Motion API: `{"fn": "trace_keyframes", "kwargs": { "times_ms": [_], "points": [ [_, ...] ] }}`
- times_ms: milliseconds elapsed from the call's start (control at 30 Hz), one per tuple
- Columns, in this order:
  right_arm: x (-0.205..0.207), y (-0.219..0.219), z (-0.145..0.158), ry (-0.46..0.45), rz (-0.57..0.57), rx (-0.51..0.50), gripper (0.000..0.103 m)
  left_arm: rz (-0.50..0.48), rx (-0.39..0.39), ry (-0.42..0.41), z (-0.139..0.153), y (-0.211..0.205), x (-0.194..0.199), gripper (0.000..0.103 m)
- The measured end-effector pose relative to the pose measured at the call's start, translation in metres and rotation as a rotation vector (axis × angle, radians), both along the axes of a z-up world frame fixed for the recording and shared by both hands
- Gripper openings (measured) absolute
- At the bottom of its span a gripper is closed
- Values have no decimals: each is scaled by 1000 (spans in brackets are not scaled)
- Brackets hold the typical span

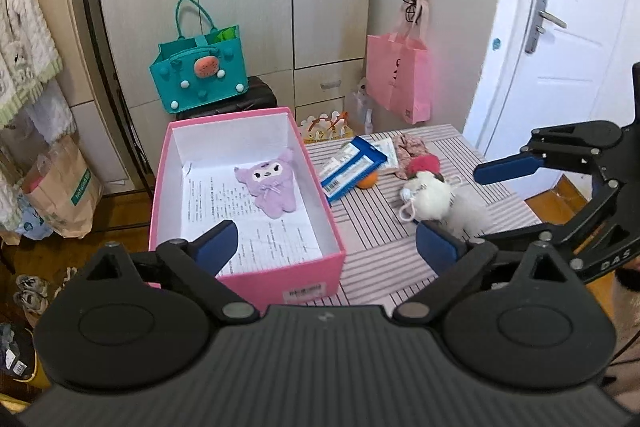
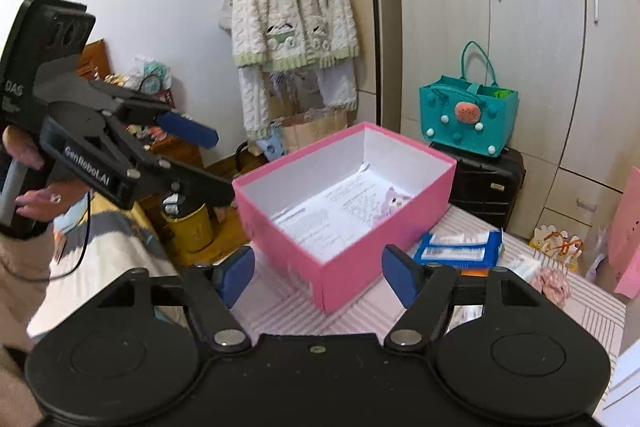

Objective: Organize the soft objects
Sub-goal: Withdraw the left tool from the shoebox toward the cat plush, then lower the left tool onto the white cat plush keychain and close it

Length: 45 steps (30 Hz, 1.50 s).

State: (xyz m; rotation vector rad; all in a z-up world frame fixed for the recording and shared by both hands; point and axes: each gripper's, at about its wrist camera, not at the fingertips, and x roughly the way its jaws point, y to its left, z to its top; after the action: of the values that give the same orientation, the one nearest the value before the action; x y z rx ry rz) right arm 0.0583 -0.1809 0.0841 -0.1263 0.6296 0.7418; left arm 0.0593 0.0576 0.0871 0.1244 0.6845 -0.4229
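A pink box (image 1: 248,283) lined with printed paper stands on the striped table (image 1: 380,239). A purple plush (image 1: 272,187) lies face up inside it, and only its head shows over the rim in the right wrist view (image 2: 394,205). A white plush with a red hat (image 1: 428,195) lies on the table to the right of the box. My left gripper (image 1: 326,247) is open over the box's near right corner with nothing between its fingers. My right gripper (image 2: 320,275) is open and empty near the box's front corner (image 2: 324,291).
Blue packets (image 1: 352,165), an orange ball (image 1: 368,181) and a pink floral cloth (image 1: 410,147) lie behind the white plush. A teal bag (image 1: 200,67) sits on a black suitcase (image 2: 488,187). A pink paper bag (image 1: 400,79) hangs by the white door (image 1: 560,67).
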Motion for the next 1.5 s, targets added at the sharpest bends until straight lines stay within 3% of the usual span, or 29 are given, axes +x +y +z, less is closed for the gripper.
{"fn": "trace_keyframes", "kwargs": {
  "times_ms": [133,367,633,767,967,1133,1333,1500],
  "points": [
    [-21,-14,-5,-1,-11,-17,86,12,-16,12,-8,-11,-18,99],
    [-46,-35,-26,38,5,-46,86,-69,7,79,-27,-45,-34,99],
    [-45,-70,-63,80,-104,-14,87,-176,37,138,-56,-76,-28,99],
    [-41,-81,-82,36,-148,-27,87,-180,-5,162,-69,-84,-11,99],
    [-30,-88,-108,-33,-159,-17,87,-218,20,164,-84,-100,4,96],
    [-15,-91,-129,-112,-172,-13,87,-273,12,96,-93,-116,9,96],
    [8,-85,-150,-181,-199,-93,87,-271,-54,36,-104,-129,27,95],
    [33,-79,-156,-141,-203,-160,86,-211,-181,65,-116,-127,59,89]
  ]
}}
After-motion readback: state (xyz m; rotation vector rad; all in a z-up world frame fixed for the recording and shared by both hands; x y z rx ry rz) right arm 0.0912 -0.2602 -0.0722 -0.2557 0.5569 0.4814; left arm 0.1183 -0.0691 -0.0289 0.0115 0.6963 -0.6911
